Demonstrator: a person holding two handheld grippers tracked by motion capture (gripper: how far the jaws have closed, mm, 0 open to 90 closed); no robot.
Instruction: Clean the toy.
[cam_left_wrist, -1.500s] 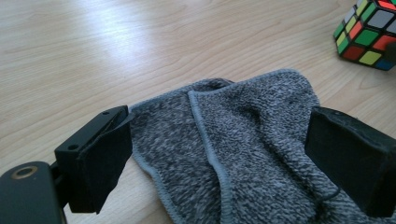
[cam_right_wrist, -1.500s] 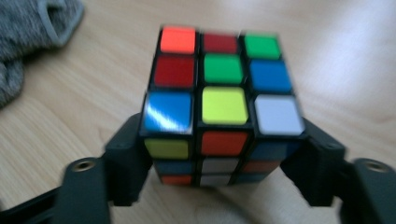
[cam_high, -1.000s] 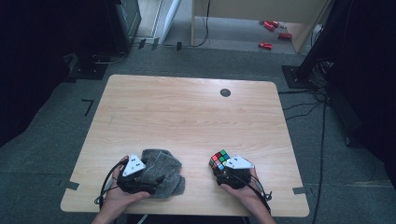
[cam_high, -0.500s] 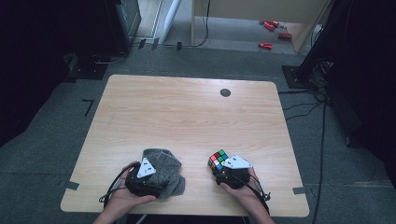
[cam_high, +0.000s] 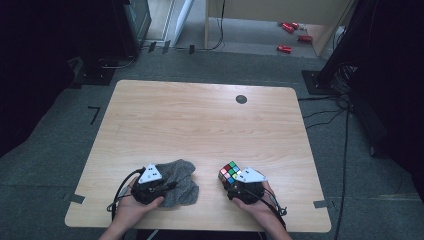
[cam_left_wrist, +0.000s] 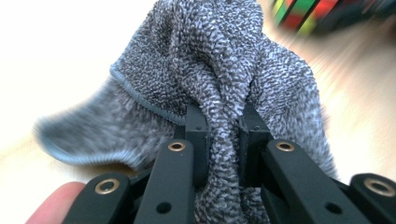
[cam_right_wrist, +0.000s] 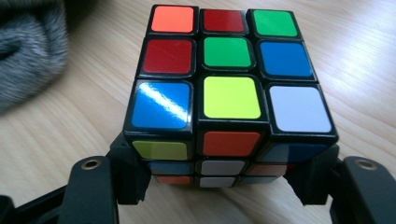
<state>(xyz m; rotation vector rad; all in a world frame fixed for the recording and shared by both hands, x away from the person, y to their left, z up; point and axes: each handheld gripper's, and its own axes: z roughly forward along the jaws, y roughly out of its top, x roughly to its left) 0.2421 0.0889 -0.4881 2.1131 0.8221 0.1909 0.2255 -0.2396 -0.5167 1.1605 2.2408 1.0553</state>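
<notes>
A grey terry cloth (cam_high: 181, 181) lies bunched on the wooden table (cam_high: 200, 125) near its front edge. My left gripper (cam_high: 159, 186) is shut on a fold of the cloth (cam_left_wrist: 224, 88), which is pinched between the two black jaws. To the right, a scrambled puzzle cube (cam_high: 229, 173) with coloured stickers rests on the table. My right gripper (cam_high: 239, 186) holds the cube (cam_right_wrist: 224, 88) by its two sides, jaws closed against it. A hand holds each gripper from the table's front edge.
A small dark round spot (cam_high: 241, 99) marks the table's far right part. Beyond the table stand dark equipment (cam_high: 132, 25), cables on the grey floor and a few red items (cam_high: 290, 30).
My left gripper has swung its nose rightward, dragging the cloth a little toward the cube and bunching it. The right gripper and cube have stayed put.
</notes>
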